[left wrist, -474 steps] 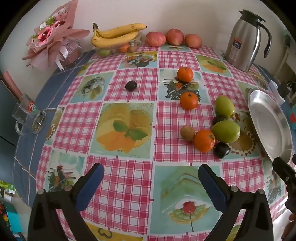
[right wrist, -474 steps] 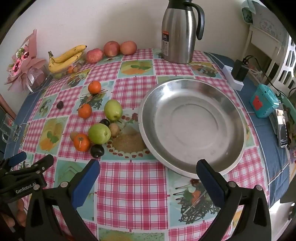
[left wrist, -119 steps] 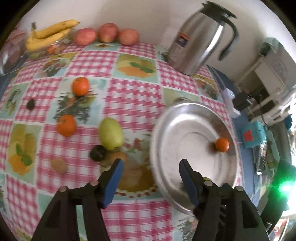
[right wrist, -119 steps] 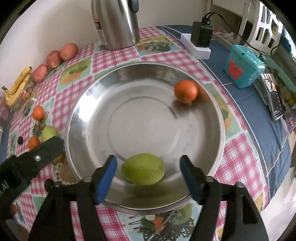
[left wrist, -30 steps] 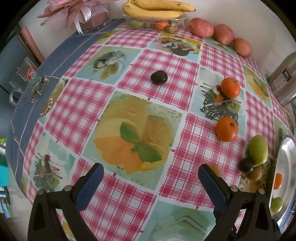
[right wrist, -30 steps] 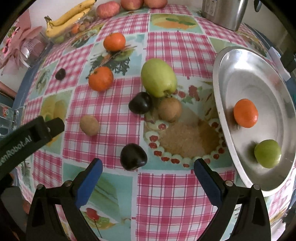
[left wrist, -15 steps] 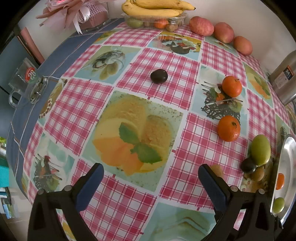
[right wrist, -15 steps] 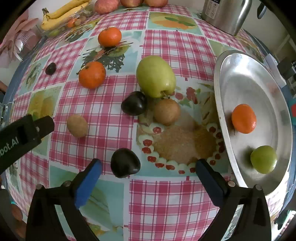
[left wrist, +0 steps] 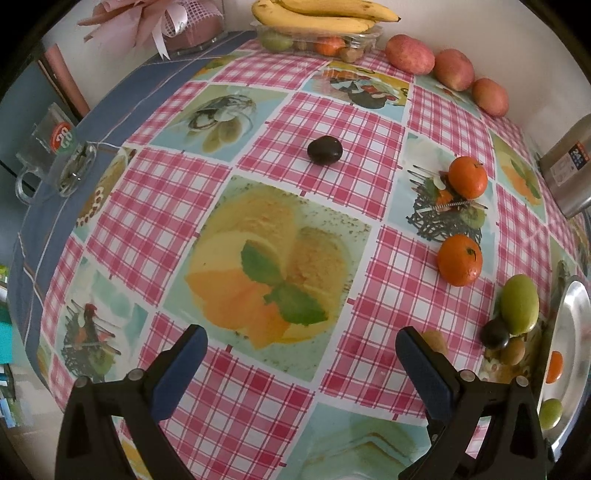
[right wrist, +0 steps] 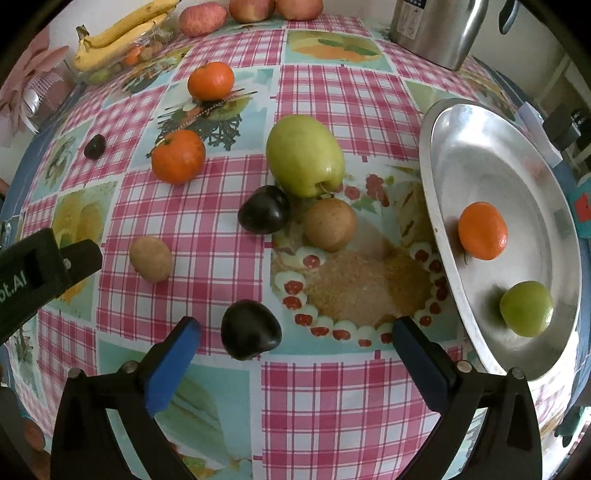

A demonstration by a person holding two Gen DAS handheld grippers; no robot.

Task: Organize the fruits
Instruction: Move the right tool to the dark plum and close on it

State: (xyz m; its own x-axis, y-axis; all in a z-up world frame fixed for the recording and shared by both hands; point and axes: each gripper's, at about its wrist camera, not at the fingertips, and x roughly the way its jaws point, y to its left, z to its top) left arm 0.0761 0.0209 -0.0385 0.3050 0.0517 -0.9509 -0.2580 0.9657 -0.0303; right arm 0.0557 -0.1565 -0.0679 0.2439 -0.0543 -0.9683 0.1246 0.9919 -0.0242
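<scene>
Fruit count, right wrist view. Round stainless-steel tray (right wrist: pixel 480 155) holds two pieces: one orange tangerine (right wrist: pixel 482 230) and one small green round fruit (right wrist: pixel 526 308), apart from each other. On the cloth outside the tray: two more orange tangerines (right wrist: pixel 178 156), one large green apple-like fruit (right wrist: pixel 304 155), three dark purple plums — one (right wrist: pixel 251 329) just ahead of the right gripper (right wrist: pixel 295 349), one (right wrist: pixel 263 209) touching the green fruit, one (right wrist: pixel 95 146) well apart at far left — and two brown kiwi-like fruits (right wrist: pixel 330 224), the second (right wrist: pixel 150 258) lying alone.

Right gripper: blue pads spread wide, nothing held; nearest plum sits between the fingers, closer to the left one. Left gripper (left wrist: pixel 301 350): jaws equally wide, empty, over a bare printed panel.

Surface: table under a pink-checked oilcloth (left wrist: pixel 332 122) with printed food pictures, over a blue cloth edge. At the far edge — a bunch of yellow bananas (left wrist: pixel 325 14) on a clear box, three red apples (left wrist: pixel 410 59) in a row, one steel thermos jug (right wrist: pixel 436 29). Pale wall behind; pink wrapped bouquet (left wrist: pixel 147 18) and glass mug (left wrist: pixel 48 155) at the left.
</scene>
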